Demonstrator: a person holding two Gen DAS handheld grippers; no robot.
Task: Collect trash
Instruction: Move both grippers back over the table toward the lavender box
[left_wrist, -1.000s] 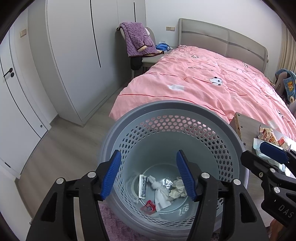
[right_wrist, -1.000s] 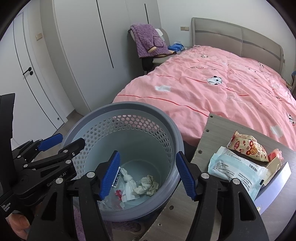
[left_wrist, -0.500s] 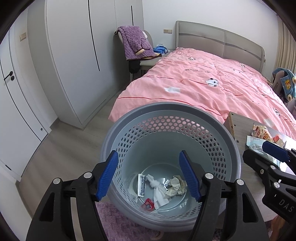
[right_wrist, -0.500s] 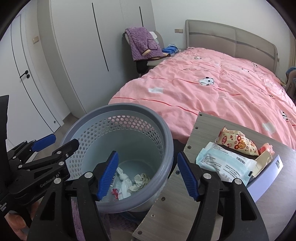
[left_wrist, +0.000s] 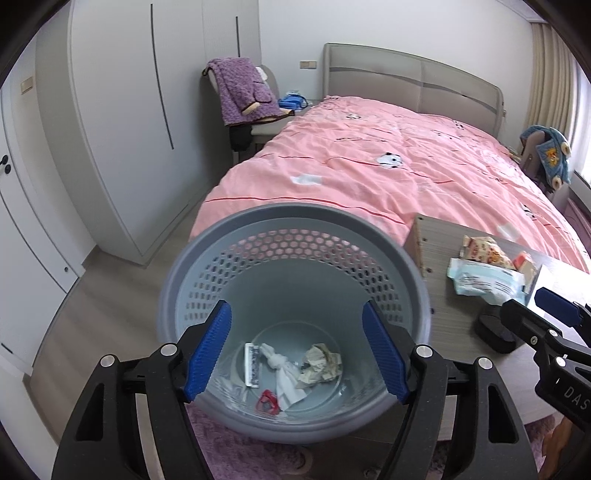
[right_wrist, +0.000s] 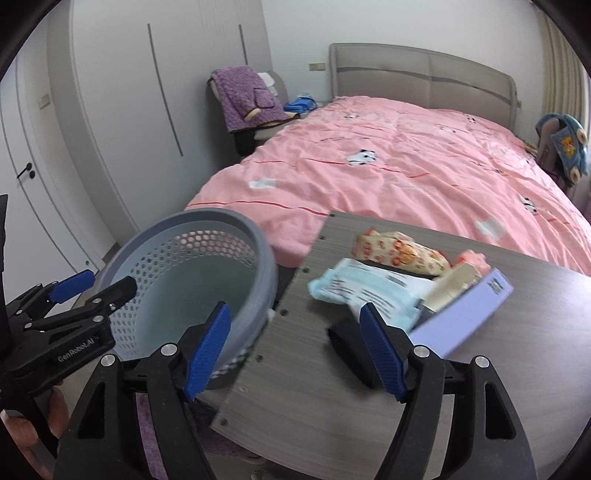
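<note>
Both grippers empty, jaws wide apart: left gripper (left_wrist: 297, 347) hangs over the grey basket (left_wrist: 236, 236), which holds crumpled tissue (left_wrist: 320, 364) and scraps, right gripper (right_wrist: 295, 341) sits above the table (right_wrist: 517, 362) edge, facing the remaining trash: pale blue wipes pack (right_wrist: 369, 291), snack wrapper (right_wrist: 399, 251). Main risk: the pile leans on a lavender box (right_wrist: 469, 314) near a dark object (right_wrist: 351, 347), so a sloppy grab could snag the wrong thing or shove wrappers off. Slick film could also slip mid-carry and miss the basket beside the table.
</note>
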